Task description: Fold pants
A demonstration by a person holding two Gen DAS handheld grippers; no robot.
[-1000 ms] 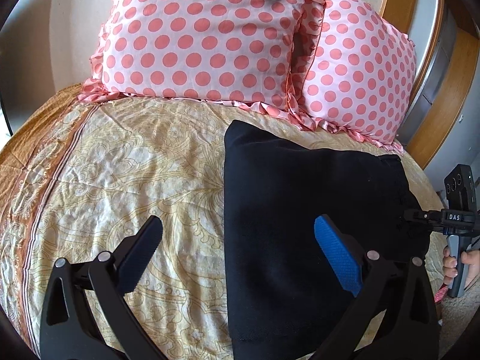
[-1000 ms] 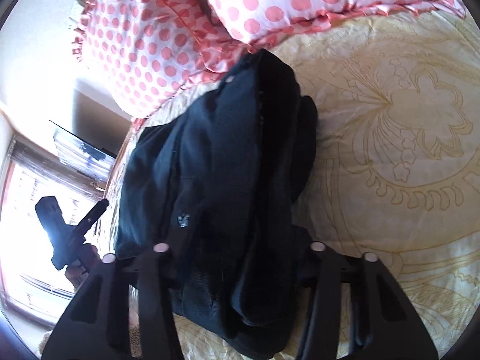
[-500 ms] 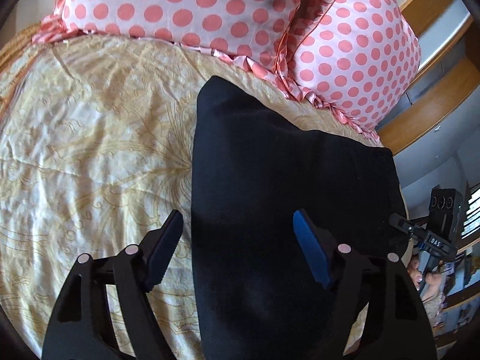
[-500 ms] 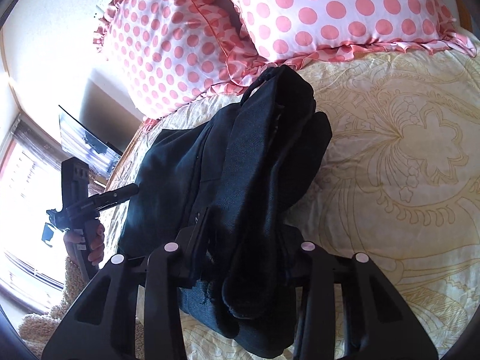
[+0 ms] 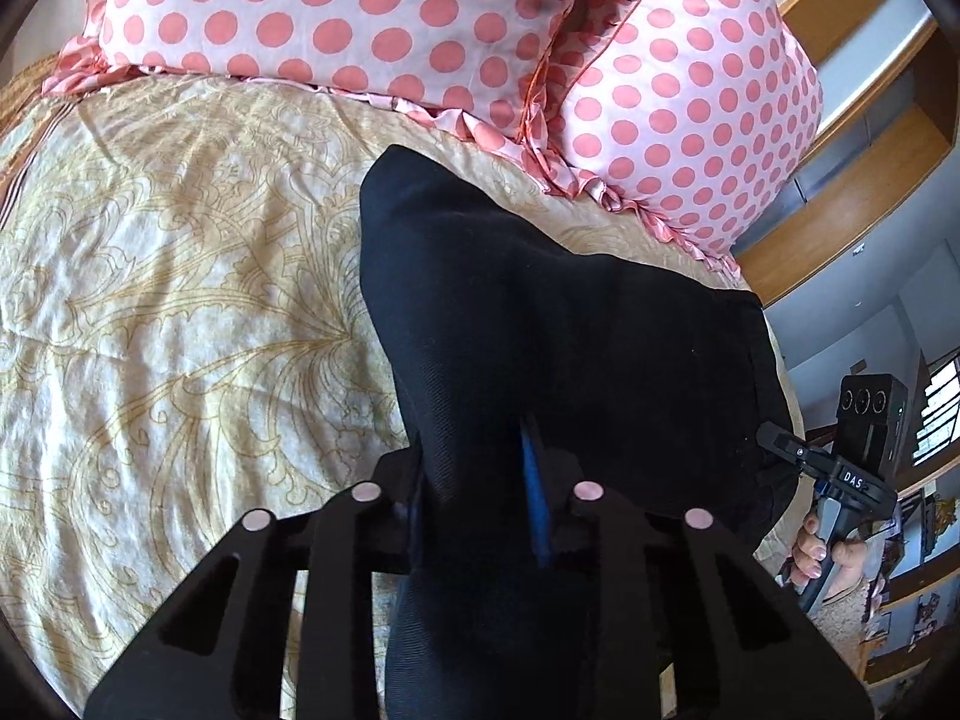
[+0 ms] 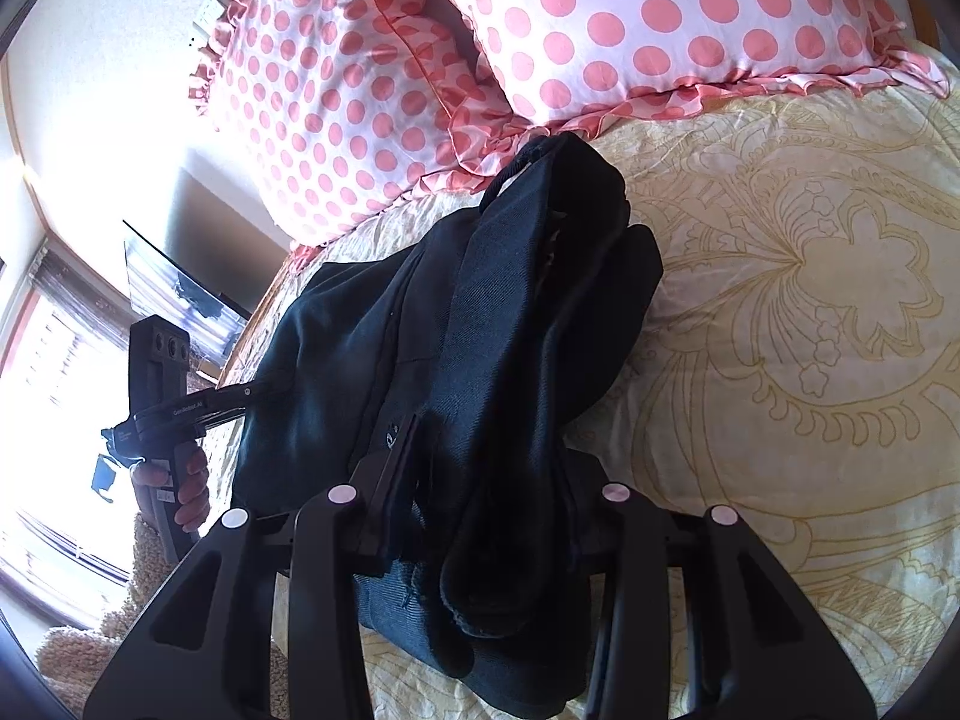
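Left wrist view: black pants (image 5: 540, 324) are seen lying part-folded on the yellow patterned bedspread (image 5: 180, 312), reaching from 6 o'clock up toward 12.
Left gripper (image 5: 474, 498): its jaws are clamped on a raised pleat of the pants at 6 o'clock, a blue pad (image 5: 534, 480) pressed into the cloth, apparently so the near edge can be lifted over.
Right gripper (image 6: 480, 516): in the right wrist view a thick bunch of stacked layers is pinched between its jaws, seemingly to keep both ends level.
Surroundings: two pink polka-dot pillows (image 5: 372, 18) are propped at 12 o'clock, touching the far corner of the pants.
Obstruction: the pillows may be brushed if the fold is carried forward.
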